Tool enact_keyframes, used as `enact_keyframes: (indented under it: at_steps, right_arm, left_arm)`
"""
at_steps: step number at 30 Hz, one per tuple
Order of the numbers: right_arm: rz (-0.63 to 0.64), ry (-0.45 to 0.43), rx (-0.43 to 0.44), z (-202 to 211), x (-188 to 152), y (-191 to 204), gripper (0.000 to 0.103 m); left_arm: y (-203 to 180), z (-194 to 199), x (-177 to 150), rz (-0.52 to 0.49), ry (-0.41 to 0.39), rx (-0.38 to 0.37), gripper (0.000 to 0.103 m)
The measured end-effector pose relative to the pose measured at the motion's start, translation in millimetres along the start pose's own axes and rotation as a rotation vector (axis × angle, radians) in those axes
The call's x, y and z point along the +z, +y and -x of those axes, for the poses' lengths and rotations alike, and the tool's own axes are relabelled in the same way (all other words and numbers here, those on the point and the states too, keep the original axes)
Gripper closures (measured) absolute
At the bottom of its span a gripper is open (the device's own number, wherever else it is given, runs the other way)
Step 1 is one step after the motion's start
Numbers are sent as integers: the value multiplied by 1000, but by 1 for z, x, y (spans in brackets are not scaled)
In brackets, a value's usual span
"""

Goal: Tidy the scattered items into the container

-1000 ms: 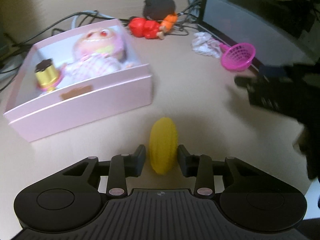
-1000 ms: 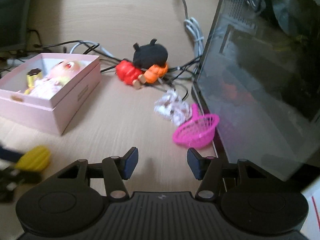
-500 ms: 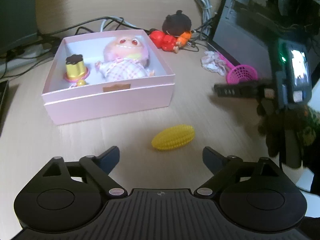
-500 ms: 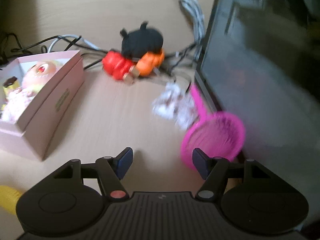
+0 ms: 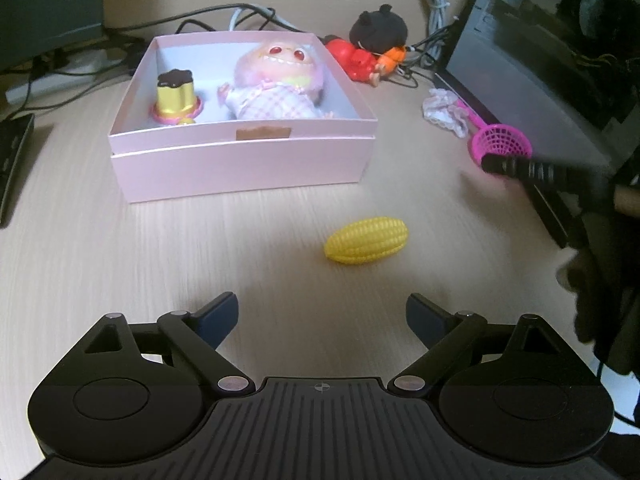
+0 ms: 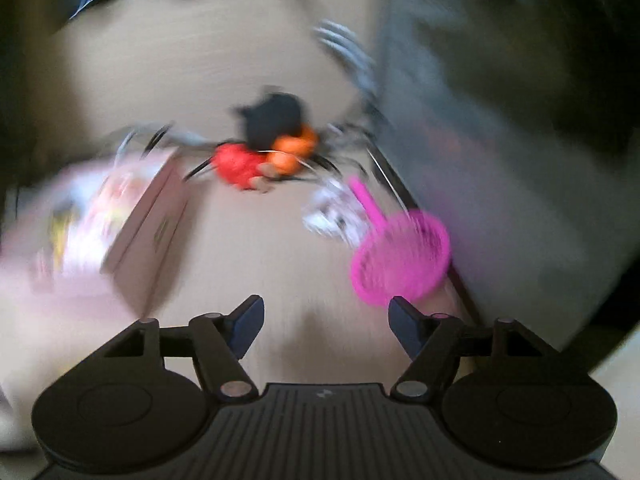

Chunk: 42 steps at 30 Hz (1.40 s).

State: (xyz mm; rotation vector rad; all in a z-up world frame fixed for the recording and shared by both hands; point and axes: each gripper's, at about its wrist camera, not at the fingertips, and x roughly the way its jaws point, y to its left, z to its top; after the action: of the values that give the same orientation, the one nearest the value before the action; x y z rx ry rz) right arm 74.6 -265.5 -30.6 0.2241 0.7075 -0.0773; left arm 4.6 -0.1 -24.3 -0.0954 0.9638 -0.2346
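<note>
- Yellow toy corn [image 5: 366, 240] lies on its side on the wooden desk [image 5: 120, 264], just in front of the pink box [image 5: 244, 168].
- Inside the box: a pink-haired doll [image 5: 276, 84] and a gold toy cup [image 5: 175, 98].
- Left gripper [image 5: 320, 318] hangs above the desk, jaws spread wide and empty.
- Right gripper [image 6: 326, 326], jaws apart and empty, sits near the magenta strainer [image 6: 400, 262]; its view is blurred.

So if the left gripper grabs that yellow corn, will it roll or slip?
The corn lies on its side on the bare table, rounded and tapered, so a nudge would probably roll it. It looks like hollow moulded plastic, so likely light and stiff. Its ridged kernels should give the pads some grip, though the glossy surface may slip.
</note>
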Motion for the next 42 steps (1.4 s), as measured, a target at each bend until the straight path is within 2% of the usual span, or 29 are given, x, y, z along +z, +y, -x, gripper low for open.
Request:
enact_keyframes:
  at_steps: [2, 3, 6, 9, 16, 18, 22, 24, 26, 27, 28, 29, 33, 34, 36, 37, 38, 40, 42]
  right_arm:
    - [-144, 2, -5, -6, -1, -10, 53]
    - [-190, -16, -23, -8, -2, -11, 54]
    - [-272, -82, -90, -11, -8, -10, 54]
    - [-287, -117, -136, -19, -12, -5, 54]
    - [-338, -114, -223, -53, -7, -6, 54]
    - [-286, -147, -192, -59, -3, -1, 53]
    - [-33, -138, 140, -55, 4, 33, 53]
    - [101, -157, 204, -43, 0, 52, 51]
    - [192, -188, 173, -32, -6, 63, 44]
    - [228, -217, 116, -27, -9, 66, 40]
    - [271, -249, 46, -25, -12, 68, 29]
    - [311, -273, -14, -26, -13, 69, 24]
    - [439, -231, -139, -54, -4, 63, 24]
    - [483, -206, -164, -64, -3, 62, 28]
    - [562, -171, -200, -79, -5, 59, 49]
    - [586, -146, -208, -85, -6, 57, 66]
    - [586, -122, -207, -89, -5, 55, 76]
    - [532, -88, -195, -90, -3, 49, 84]
    - [470, -69, -161, -84, 0, 46, 86]
  left_arm:
    - [2, 3, -2, 1, -3, 5, 8]
    - [3, 4, -2, 3, -1, 12, 8]
    - [9, 8, -4, 11, 1, 36, 8]
    - [16, 13, -5, 23, 2, 58, 8]
    - [32, 20, -4, 41, 3, 96, 8]
    - [38, 20, -4, 48, 7, 106, 8]
    - [51, 19, -1, 73, 22, 112, 8]
    - [53, 15, 2, 81, 29, 109, 8]
    - [52, 13, 5, 75, 30, 101, 8]
    - [51, 11, 6, 70, 31, 95, 8]
    - [50, 10, 7, 66, 32, 91, 8]
    - [49, 9, 8, 61, 33, 86, 8]
    - [48, 3, 9, 62, 48, 74, 8]
    - [49, 3, 8, 66, 49, 75, 8]
    - [50, 4, 8, 75, 48, 78, 8]
    - [52, 4, 7, 80, 47, 81, 8]
    - [53, 4, 7, 88, 47, 83, 8]
    - [55, 5, 6, 99, 47, 86, 8]
    - [55, 6, 6, 101, 47, 84, 8]
